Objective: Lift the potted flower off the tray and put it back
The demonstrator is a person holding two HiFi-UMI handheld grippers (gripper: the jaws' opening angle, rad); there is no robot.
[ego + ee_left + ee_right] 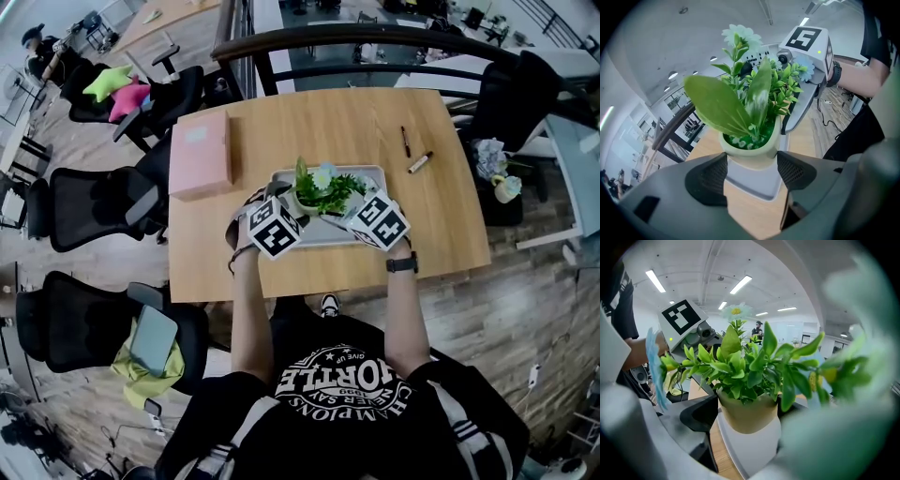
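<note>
The left gripper (751,164) has its fingers (708,176) closed against both sides of the pot (305,199). The right gripper (747,414) seems to clamp it too. The pot is over the tray (375,172), mid-surface (375,122). If the two grips pull unevenly, the pot could tilt or slip. A blurred leaf (843,380) hides the right gripper's far finger. I cannot tell whether the pot's base touches the tray.

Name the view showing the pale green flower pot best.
Left gripper view: the pale green flower pot is sharp and bright between the jaws. Right gripper view shows it shaded under leaves; in the head view leaves nearly hide it.
</note>
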